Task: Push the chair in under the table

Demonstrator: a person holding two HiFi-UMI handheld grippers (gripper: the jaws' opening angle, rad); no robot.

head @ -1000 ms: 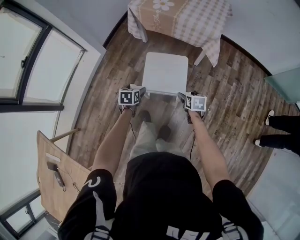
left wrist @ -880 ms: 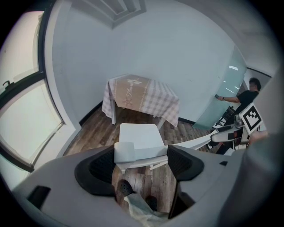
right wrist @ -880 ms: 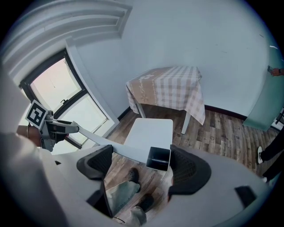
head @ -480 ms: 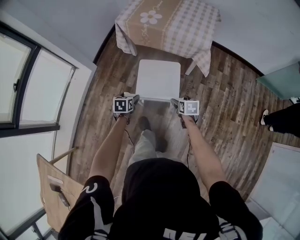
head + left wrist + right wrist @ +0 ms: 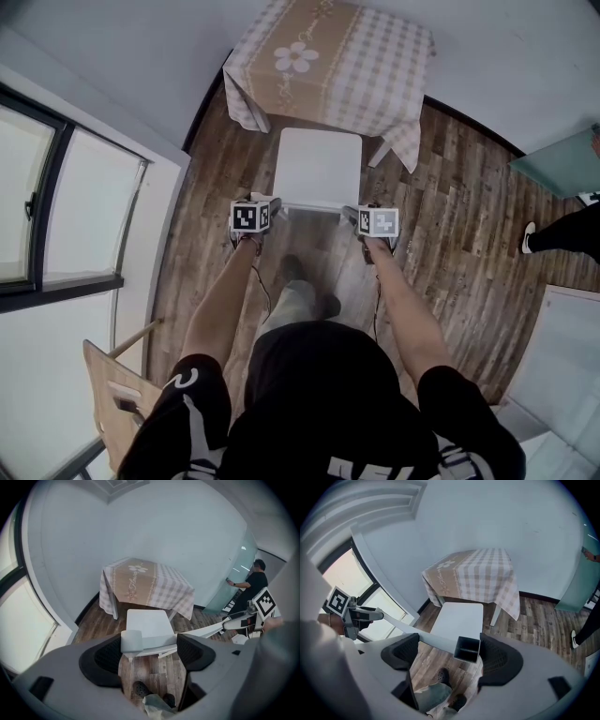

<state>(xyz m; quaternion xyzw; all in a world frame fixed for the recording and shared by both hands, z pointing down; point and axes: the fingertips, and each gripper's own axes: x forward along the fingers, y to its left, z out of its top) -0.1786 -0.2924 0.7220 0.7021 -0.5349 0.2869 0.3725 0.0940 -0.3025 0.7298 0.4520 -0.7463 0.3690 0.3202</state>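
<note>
A white chair (image 5: 319, 167) stands on the wood floor with its seat's front edge at the hanging cloth of the checked, flower-print table (image 5: 328, 61). My left gripper (image 5: 274, 206) is at the left end of the chair's top back rail (image 5: 314, 206), and my right gripper (image 5: 352, 215) is at the right end. In the left gripper view the rail's end cap (image 5: 131, 641) sits between wide-apart jaws of the left gripper (image 5: 150, 652). In the right gripper view the hollow rail end (image 5: 467, 649) likewise lies between the spread jaws of the right gripper (image 5: 450, 656). Both are open.
A large window (image 5: 66, 216) runs along the left wall. A wooden chair (image 5: 117, 398) stands at the lower left. Another person's legs (image 5: 562, 230) are at the right, beside a teal glass panel (image 5: 562, 164). The table backs onto the white wall.
Both grippers and the chair have moved forward toward the table. The gap between the seat and the tablecloth has closed.
</note>
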